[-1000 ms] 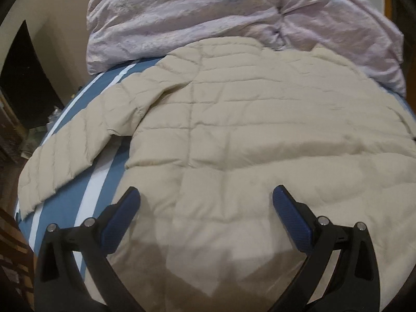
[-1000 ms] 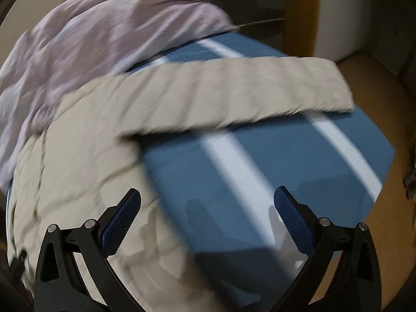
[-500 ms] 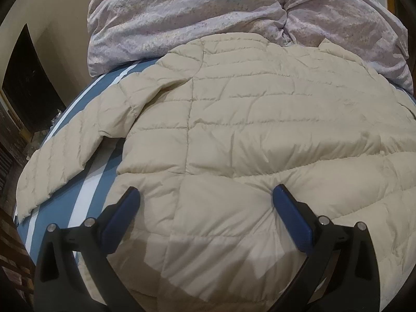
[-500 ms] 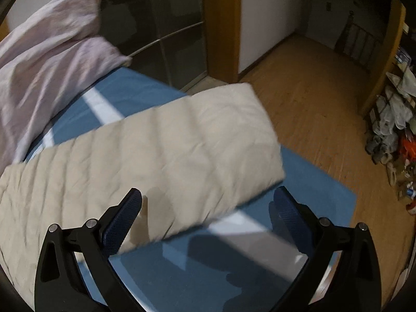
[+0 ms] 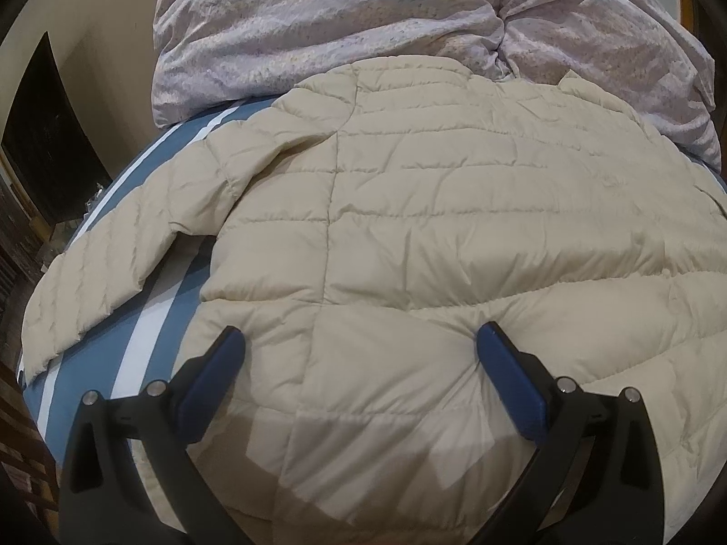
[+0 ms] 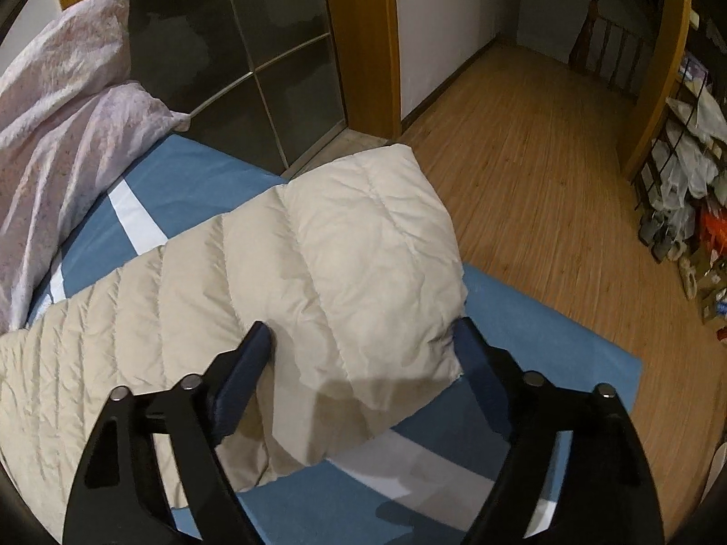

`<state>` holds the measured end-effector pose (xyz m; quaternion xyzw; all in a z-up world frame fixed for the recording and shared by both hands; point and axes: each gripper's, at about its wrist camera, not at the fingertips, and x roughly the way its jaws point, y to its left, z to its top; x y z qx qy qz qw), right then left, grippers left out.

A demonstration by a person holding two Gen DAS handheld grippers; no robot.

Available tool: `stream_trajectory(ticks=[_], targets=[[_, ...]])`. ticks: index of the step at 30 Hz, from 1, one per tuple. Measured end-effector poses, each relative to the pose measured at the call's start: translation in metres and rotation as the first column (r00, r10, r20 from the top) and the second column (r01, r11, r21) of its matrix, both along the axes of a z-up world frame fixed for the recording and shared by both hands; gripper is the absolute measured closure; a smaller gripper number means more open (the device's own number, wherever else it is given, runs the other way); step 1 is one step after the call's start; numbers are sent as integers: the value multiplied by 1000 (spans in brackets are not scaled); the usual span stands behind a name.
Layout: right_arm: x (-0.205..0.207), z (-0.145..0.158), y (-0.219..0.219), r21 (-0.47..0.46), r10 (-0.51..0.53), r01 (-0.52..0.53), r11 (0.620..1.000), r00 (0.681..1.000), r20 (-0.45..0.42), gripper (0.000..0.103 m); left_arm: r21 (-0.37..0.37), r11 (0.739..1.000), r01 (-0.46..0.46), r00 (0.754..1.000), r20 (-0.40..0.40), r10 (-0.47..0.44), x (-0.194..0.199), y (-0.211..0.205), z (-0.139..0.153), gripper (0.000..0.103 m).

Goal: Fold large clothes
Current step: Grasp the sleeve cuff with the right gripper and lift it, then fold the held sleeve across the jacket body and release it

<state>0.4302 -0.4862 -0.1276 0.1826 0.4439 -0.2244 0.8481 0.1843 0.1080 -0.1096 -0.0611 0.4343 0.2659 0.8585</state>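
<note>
A cream quilted puffer jacket (image 5: 454, 227) lies spread flat on a blue bed with white stripes (image 5: 150, 345). Its left sleeve (image 5: 113, 263) stretches toward the bed's left edge. My left gripper (image 5: 359, 336) is open, its fingers resting on the jacket's lower body. In the right wrist view the other sleeve (image 6: 318, 263) lies across the bed (image 6: 545, 318), its cuff end between my fingers. My right gripper (image 6: 363, 340) is open, straddling the cuff, its fingers pressing the fabric on both sides.
A crumpled lilac duvet (image 5: 409, 22) is piled at the head of the bed, also seen in the right wrist view (image 6: 68, 113). Wooden floor (image 6: 545, 159), a glass sliding door (image 6: 227, 54) and a cluttered shoe rack (image 6: 681, 181) lie beyond the bed's right edge.
My right gripper has swung right along the sleeve and come down around its cuff end. My left gripper has moved forward and lower onto the jacket's body.
</note>
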Motion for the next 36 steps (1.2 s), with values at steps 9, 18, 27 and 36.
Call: stream_trajectory(ticks=[9, 18, 27, 36], targets=[[-6, 11, 7, -7, 41, -41, 999, 998, 42, 93, -19, 1000, -1, 1000, 6, 1, -1, 2, -1, 2], [-5, 57, 76, -56, 203, -197, 979, 965, 166, 94, -33, 999, -2, 1000, 10, 2, -1, 3, -2, 2], [3, 81, 244, -70, 559, -557, 828, 807, 192, 94, -64, 998, -4, 1000, 17, 5, -2, 7, -3, 2], [-28, 64, 412, -29, 809, -814, 580, 571, 137, 94, -90, 996, -4, 1000, 24, 6, -3, 10, -4, 2]])
